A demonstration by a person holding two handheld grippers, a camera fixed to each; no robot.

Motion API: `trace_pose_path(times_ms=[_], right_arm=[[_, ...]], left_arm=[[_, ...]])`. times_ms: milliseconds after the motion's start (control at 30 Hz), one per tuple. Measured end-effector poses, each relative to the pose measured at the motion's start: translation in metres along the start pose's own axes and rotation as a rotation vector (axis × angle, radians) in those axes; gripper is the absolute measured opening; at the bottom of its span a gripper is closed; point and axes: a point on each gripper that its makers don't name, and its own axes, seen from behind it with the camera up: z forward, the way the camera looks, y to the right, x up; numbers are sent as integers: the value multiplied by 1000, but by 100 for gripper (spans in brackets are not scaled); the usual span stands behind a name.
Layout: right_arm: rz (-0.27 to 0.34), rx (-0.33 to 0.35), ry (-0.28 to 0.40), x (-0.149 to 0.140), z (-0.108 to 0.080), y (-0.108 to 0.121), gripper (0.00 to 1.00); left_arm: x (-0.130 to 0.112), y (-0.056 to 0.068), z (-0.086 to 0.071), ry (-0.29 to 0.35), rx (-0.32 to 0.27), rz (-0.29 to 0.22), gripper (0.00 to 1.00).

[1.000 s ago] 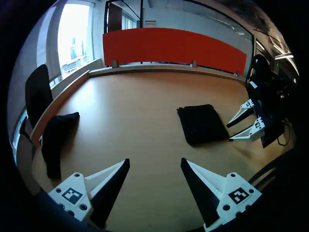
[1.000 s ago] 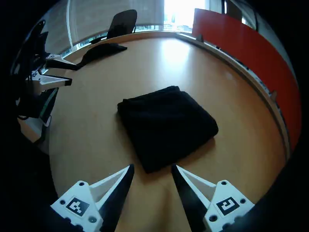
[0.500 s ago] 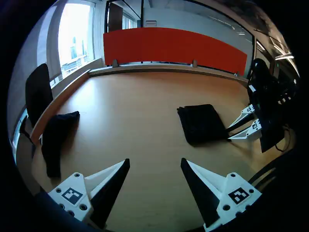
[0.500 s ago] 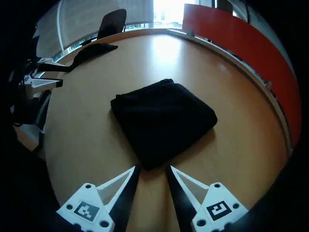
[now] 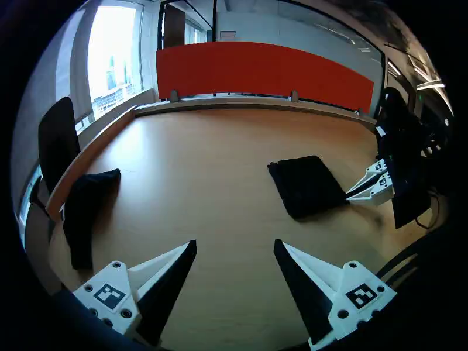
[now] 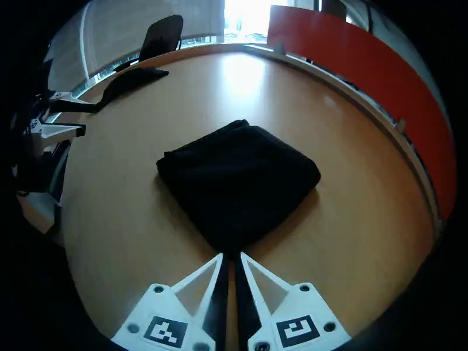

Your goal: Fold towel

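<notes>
In the left gripper view, a black chair (image 5: 55, 143) stands at 9 o'clock beyond the wooden table (image 5: 193, 158). Just below it, a loose black cloth (image 5: 85, 205) hangs over the table's edge. At 6 o'clock the left gripper (image 5: 234, 243) has its 2 fingers spread wide over bare wood, holding nothing. A red partition (image 5: 263, 70) runs along the table's far side at 12 o'clock. The folded black towel (image 5: 304, 184) lies flat towards 3 o'clock, and the right gripper (image 5: 351, 198) meets its corner from the right.

In the right gripper view, the left gripper (image 6: 90, 119) is at 9 o'clock, fingers apart and well clear of the towel. The cloth (image 6: 131, 79) and chair (image 6: 161, 35) sit near 11 o'clock. The towel (image 6: 240, 181) lies at the centre of the table (image 6: 351, 222). The right gripper (image 6: 231, 259) at 6 o'clock has its fingers drawn almost together with only a thin slit between them, tips at the towel's near corner. Whether cloth is caught between them cannot be told. The partition (image 6: 362, 76) curves down the right side at 2 o'clock.
</notes>
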Motion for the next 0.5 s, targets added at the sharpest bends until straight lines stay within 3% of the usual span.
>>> trace_pose_path(times_ms=[300, 500], right_arm=[[-13, -3, 23, 12, -7, 5, 5], [-40, -5, 64, 39, -20, 12, 5]], left_arm=[[1, 0, 0, 4, -4, -2, 99], [4, -2, -1, 10, -4, -3, 98]])
